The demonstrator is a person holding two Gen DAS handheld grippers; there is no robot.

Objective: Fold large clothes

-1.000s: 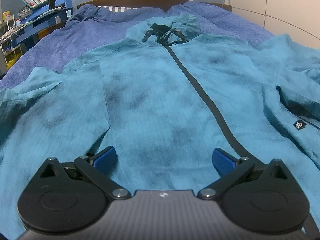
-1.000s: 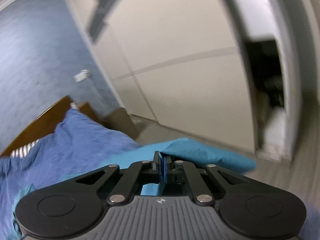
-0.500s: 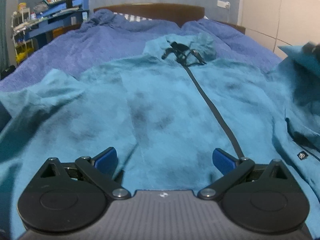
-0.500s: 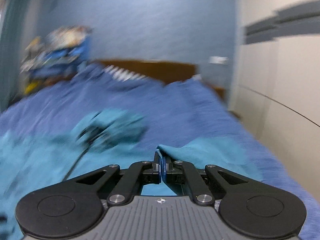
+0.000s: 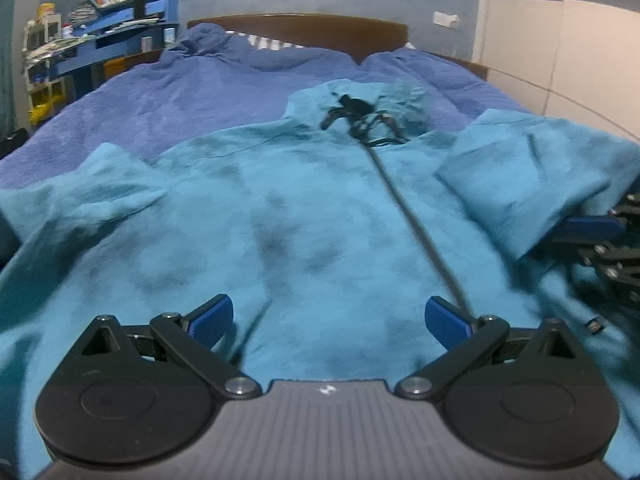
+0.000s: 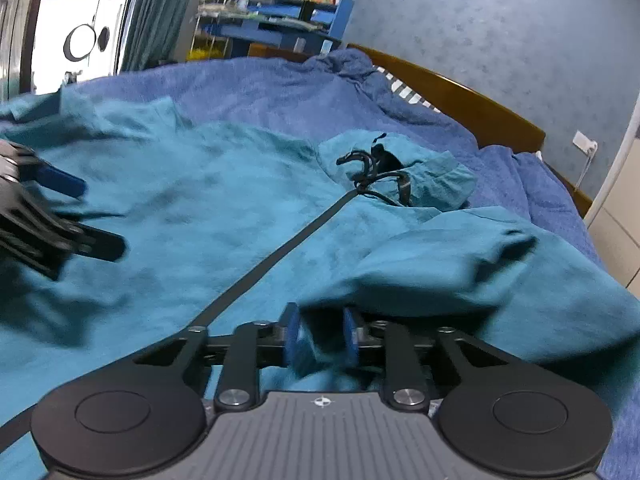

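Note:
A teal zip jacket [image 5: 288, 208] lies front-up on the bed, with a black zipper [image 5: 416, 224] and black drawcords [image 5: 360, 120] at the collar. Its right sleeve [image 5: 520, 176] is folded in over the chest. My left gripper [image 5: 328, 320] is open and empty, low over the jacket's lower front; it also shows at the left of the right wrist view [image 6: 52, 216]. My right gripper [image 6: 318, 338] has its jaws partly apart with the sleeve cloth [image 6: 440, 276] lying between and over them. It shows at the right edge of the left wrist view [image 5: 600, 232].
A blue blanket [image 5: 192, 96] covers the bed under the jacket. A wooden headboard [image 5: 304, 30] is at the far end. A blue shelf with books [image 5: 120, 12] stands at the far left. White wardrobe doors [image 5: 580, 60] run along the right side.
My right gripper carried the sleeve from the bed's right side over onto the jacket's chest, and its jaws have parted from shut. My left gripper stayed open over the hem.

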